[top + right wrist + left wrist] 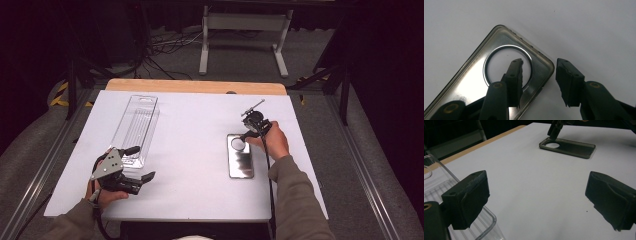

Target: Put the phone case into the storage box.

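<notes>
A shiny phone case (pixel 240 160) with a round hole near its far end lies flat on the white table (pixel 195 125), right of centre. My right gripper (pixel 245 137) points down at that far end. In the right gripper view the right gripper (pixel 539 65) straddles the case (pixel 466 85) at its corner: one jaw stands over the round hole, the other outside the rim, with gaps to the wall. My left gripper (pixel 142 163) rests open near the front left, nothing between its jaws. The left gripper view shows the left gripper (pixel 536 197) wide apart, with the case (pixel 574 147) beyond it.
A clear plastic blister pack (pixel 136 125) lies at the left of the table, its near end beside the left gripper; its corner (pixel 439 185) sits under one left jaw. A wooden strip (pixel 195 86) runs along the far edge. Cables and a white stand (pixel 245 30) are on the floor behind.
</notes>
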